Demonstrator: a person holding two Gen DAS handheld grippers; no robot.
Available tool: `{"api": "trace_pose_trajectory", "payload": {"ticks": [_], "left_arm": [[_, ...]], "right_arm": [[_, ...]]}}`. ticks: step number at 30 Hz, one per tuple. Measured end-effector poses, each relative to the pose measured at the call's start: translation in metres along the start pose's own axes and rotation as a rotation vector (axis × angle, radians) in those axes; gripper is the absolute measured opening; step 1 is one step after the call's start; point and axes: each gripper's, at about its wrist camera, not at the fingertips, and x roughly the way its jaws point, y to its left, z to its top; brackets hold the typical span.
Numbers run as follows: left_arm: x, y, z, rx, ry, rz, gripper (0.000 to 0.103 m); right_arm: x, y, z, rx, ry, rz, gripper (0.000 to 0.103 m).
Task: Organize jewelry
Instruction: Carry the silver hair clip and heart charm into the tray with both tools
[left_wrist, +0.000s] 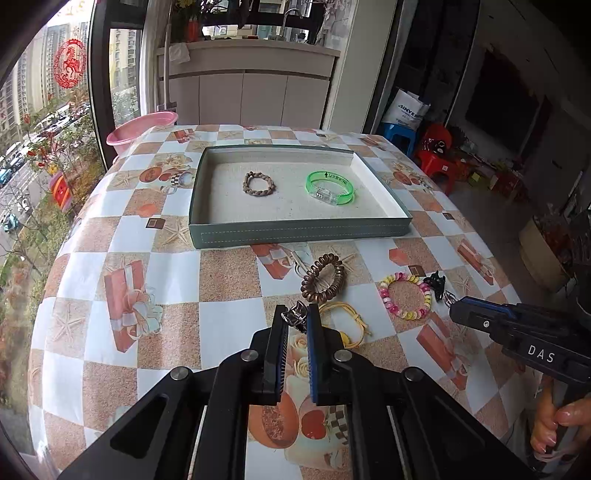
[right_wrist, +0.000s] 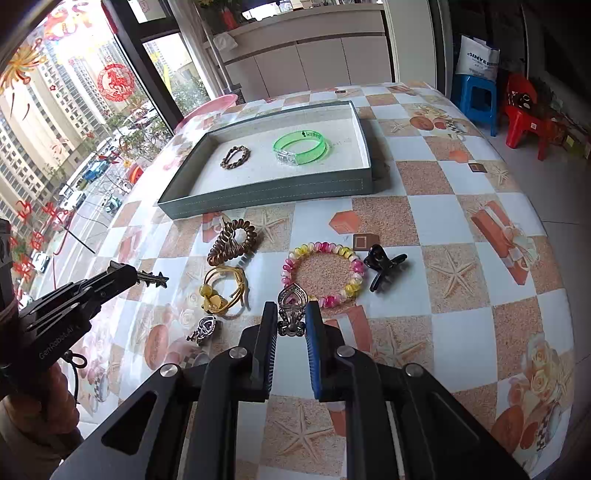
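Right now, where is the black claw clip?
In the right wrist view the black claw clip lies on the table, right of the pink-and-yellow coil bracelet, in front of the tray.

Green bangle (left_wrist: 330, 187) in grey-green tray (left_wrist: 295, 232); checked orange-and-white tablecloth (left_wrist: 229, 273).

The left gripper (left_wrist: 296, 320) is closed on a small silver hair clip (left_wrist: 294, 314), pinched between its fingertips above the checked tablecloth (left_wrist: 155, 258). Just beyond lie a brown spiral hair tie (left_wrist: 323, 278) and a yellow cord bracelet (left_wrist: 345, 325), with a pink and yellow bead bracelet (left_wrist: 405, 295) and a black claw clip (left_wrist: 436, 283) to the right. The right gripper (left_wrist: 453, 305) reaches in from the right edge, holding a silvery piece (left_wrist: 447, 297) at its tip. Farther back, a grey-green tray (left_wrist: 295, 230) holds a brown braided bracelet (left_wrist: 259, 183) and a green wristband (left_wrist: 330, 187), well apart.
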Motion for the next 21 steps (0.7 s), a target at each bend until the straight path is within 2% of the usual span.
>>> {"api": "trace_pose_trajectory", "payload": {"ticks": [6, 10, 16, 21], "left_arm": [[-0.017, -0.002, 0.043, 0.02, -0.075, -0.002, 0.022], [-0.017, -0.001, 0.072, 0.032, -0.107, 0.012, 0.022], [0.007, 0.009, 0.117, 0.011, -0.112, 0.022, 0.022], [0.043, 0.017, 0.145, 0.009, -0.1, 0.045, 0.022]], "right_arm": [[-0.018, 0.003, 0.043, -0.015, -0.042, 0.048, 0.017], [-0.022, 0.005, 0.078, -0.038, -0.072, 0.048, 0.017], [-0.014, 0.005, 0.13, -0.063, -0.091, 0.05, 0.017], [0.012, -0.002, 0.17, -0.043, -0.072, 0.063, 0.017]]}}
